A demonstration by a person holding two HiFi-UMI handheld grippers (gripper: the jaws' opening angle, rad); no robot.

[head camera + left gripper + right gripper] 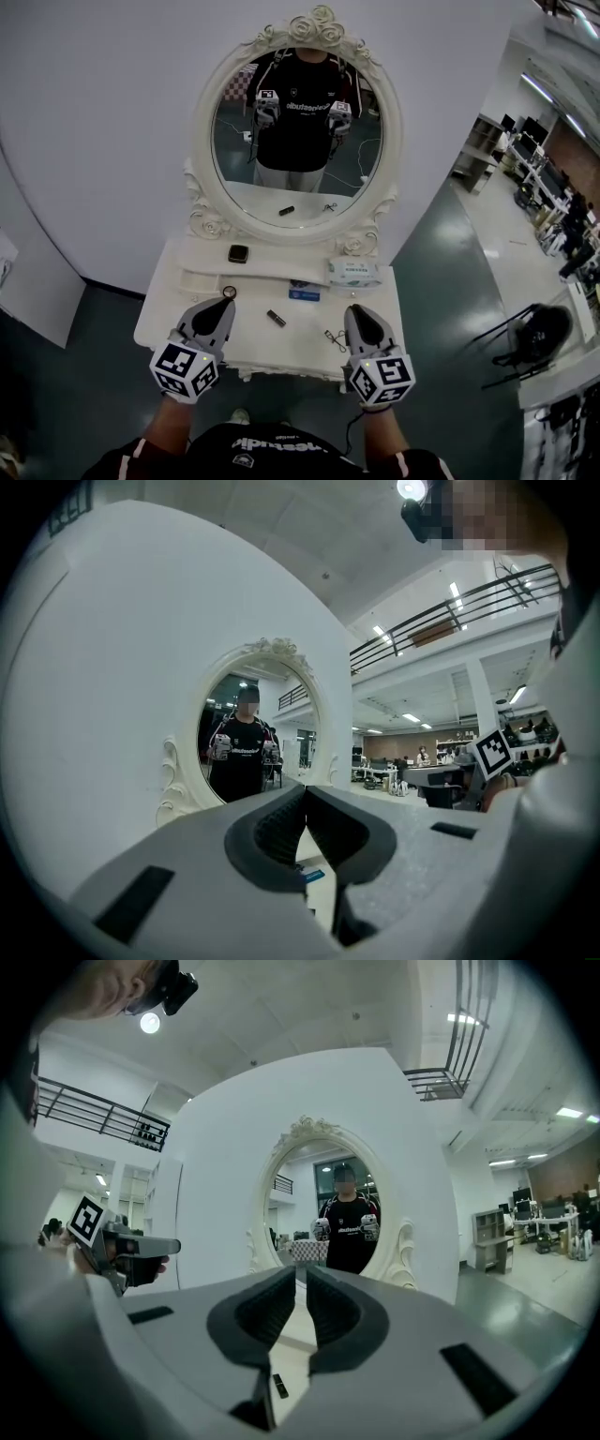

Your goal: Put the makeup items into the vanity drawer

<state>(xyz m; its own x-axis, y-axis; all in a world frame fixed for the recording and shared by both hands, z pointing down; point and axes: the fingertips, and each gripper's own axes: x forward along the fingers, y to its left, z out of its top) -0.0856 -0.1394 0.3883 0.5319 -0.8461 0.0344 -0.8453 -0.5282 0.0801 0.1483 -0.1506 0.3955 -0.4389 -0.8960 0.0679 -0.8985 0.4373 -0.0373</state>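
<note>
Left gripper: the grey two-jaw left gripper [305, 797] had its jaws closed tip to tip with nothing between them. In the head view its tips sat left of centre, just short of a small black ring-shaped item [230, 292].
Left hand: it was held level and pointed up the frame towards the oval mirror in its white carved frame [314, 26], with the marker cube nearest the person.
Tabletop: the white vanity table [291, 349] carried the makeup items in the open. A black square compact [238, 254] lay near the mirror's foot and a short dark lipstick tube [276, 318] between the two grippers. Further right were a flat blue box [304, 294], a white wipes pack [354, 273] and a metal eyelash curler [334, 337], the curler just left of the right gripper.
Right gripper: the grey right gripper [302, 1279] had its jaws a narrow slit apart, gripping nothing.
Right hand: it was level, alongside the left one, over the table's near edge right of centre.
</note>
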